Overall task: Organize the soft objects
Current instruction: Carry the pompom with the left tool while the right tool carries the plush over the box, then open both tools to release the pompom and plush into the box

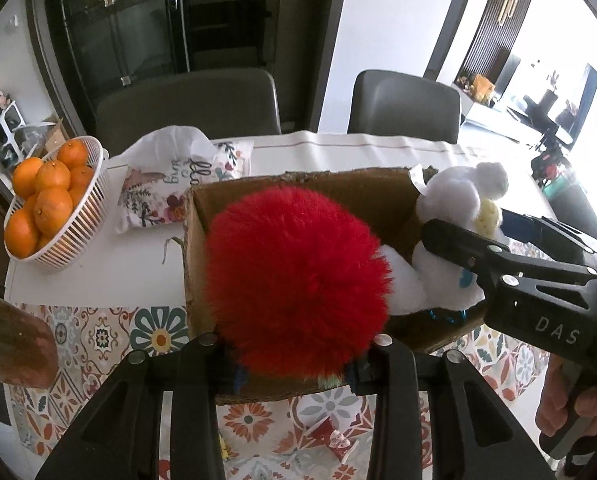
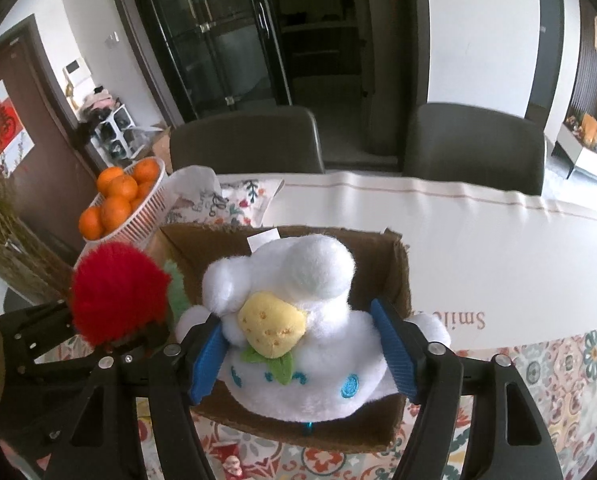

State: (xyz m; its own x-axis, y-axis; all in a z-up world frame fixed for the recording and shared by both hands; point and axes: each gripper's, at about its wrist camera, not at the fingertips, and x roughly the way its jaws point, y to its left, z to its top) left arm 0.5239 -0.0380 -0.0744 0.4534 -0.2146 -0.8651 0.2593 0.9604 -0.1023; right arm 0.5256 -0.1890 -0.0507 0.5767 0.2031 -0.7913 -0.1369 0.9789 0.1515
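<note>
Left wrist view: left gripper (image 1: 294, 354) at bottom centre, fingers closed against the base of a red fluffy pom-pom (image 1: 298, 280) — it is grasping it. The pom-pom fills the frame centre, in front of an open cardboard box (image 1: 306, 186) that sits on the table.

The right gripper (image 1: 470, 236) enters from the right edge; its body carries the letters "DAS" in white. It clamps a white plush toy (image 1: 454, 200) at the box's right side.

Right wrist view: right gripper (image 2: 302, 356) at lower centre, blue ribbed pads (image 2: 392, 354) pressed into both flanks of the white plush toy (image 2: 298, 320) — clenched on it. The toy bears a yellow strawberry (image 2: 270, 326) with green leaves and blue embroidery that is too distorted to read. The toy is over the cardboard box (image 2: 398, 280) opening; whether it rests on the floor of the box cannot be told.

The red fluffy pom-pom (image 2: 118, 292) is at centre left, at the box's left wall, with the left gripper (image 2: 128, 340) below it.

Table surroundings: a white basket of oranges (image 1: 54, 208) at left; a floral printed cloth (image 1: 166, 196) with cursive lettering, only partly legible, behind the box. The white tablecloth (image 2: 478, 248) carries upside-down print reading "Smile" at the right of the frame. A patterned tile mat (image 1: 98, 340) lies under the box.
</note>
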